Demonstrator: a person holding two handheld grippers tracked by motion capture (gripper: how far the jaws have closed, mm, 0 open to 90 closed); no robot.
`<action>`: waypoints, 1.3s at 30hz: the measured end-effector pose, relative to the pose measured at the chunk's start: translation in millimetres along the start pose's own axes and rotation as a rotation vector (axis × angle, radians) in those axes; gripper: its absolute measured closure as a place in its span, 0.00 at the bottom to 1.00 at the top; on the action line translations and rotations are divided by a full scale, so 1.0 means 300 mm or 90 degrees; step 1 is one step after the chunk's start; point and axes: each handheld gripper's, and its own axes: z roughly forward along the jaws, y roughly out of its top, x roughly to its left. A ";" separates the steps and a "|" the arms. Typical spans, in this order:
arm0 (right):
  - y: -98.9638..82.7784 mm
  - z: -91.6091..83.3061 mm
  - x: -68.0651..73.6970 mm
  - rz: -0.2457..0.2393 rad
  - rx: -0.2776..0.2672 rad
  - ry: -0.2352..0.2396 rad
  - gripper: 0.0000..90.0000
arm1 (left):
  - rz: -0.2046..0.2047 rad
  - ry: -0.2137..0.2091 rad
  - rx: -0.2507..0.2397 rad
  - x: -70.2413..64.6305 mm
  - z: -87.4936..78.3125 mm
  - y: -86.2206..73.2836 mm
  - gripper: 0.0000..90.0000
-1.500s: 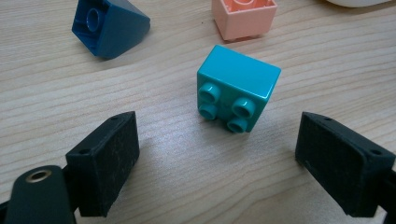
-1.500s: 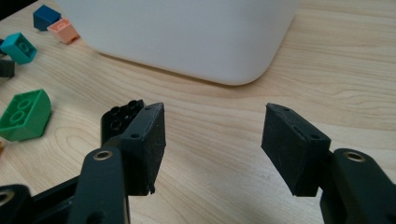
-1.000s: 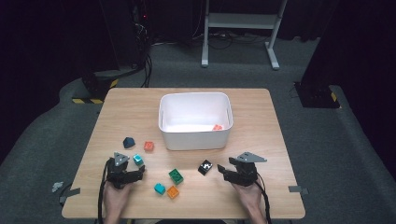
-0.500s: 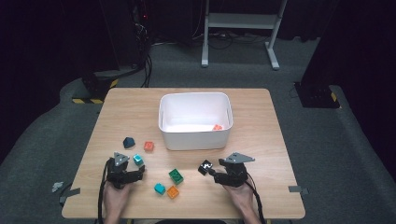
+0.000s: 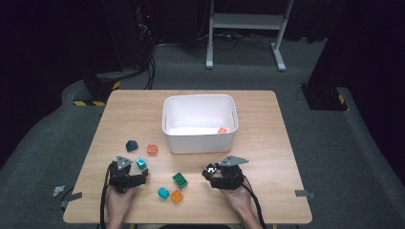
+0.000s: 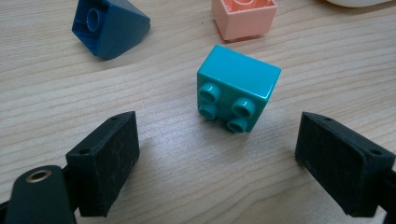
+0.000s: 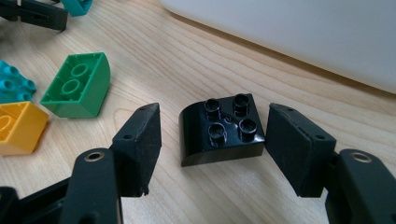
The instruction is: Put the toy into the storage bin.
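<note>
My right gripper (image 5: 211, 174) (image 7: 215, 140) stands open at the table's front right. A black brick (image 5: 208, 169) (image 7: 224, 126) with a rounded edge lies on the table between its jaws, studs up; a gap shows at the left pad. Front left, my left gripper (image 5: 136, 172) (image 6: 215, 154) is open and holds nothing. Just ahead of its jaws, a teal brick (image 5: 141, 162) (image 6: 238, 88) lies on its side with the studs toward the camera.
A white bin (image 5: 199, 138) (image 7: 303, 32) stands mid-table with an orange brick (image 5: 222, 130) inside. A dark blue sloped brick (image 5: 132, 145) (image 6: 109, 25) and an orange-red brick (image 5: 152, 149) (image 6: 243, 16) lie beyond the teal one. Green (image 5: 180, 180), teal (image 5: 163, 192) and orange (image 5: 176, 196) bricks lie between the grippers.
My right gripper has slid left along the table until its jaws straddle the black brick. The left gripper and the bricks have stayed where they were.
</note>
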 end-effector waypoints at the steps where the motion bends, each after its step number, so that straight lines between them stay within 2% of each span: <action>1: 0.002 0.004 0.000 -0.003 0.003 -0.001 0.40 | 0.000 0.000 0.000 0.000 0.000 0.000 0.15; 14: 0.008 0.044 0.003 -0.019 0.029 -0.015 0.41 | -0.002 0.000 -0.001 -0.001 0.001 0.000 0.15; 22: 0.009 0.056 0.016 -0.043 0.036 -0.037 0.46 | -0.002 0.000 -0.002 -0.001 0.001 0.000 0.15; 33: 0.005 0.060 0.036 -0.082 0.039 -0.066 0.47 | -0.002 0.000 -0.002 -0.001 0.001 0.000 0.15; 39: 0.006 0.060 0.037 -0.081 0.039 -0.068 0.48 | -0.002 0.000 -0.002 -0.001 0.001 0.000 0.15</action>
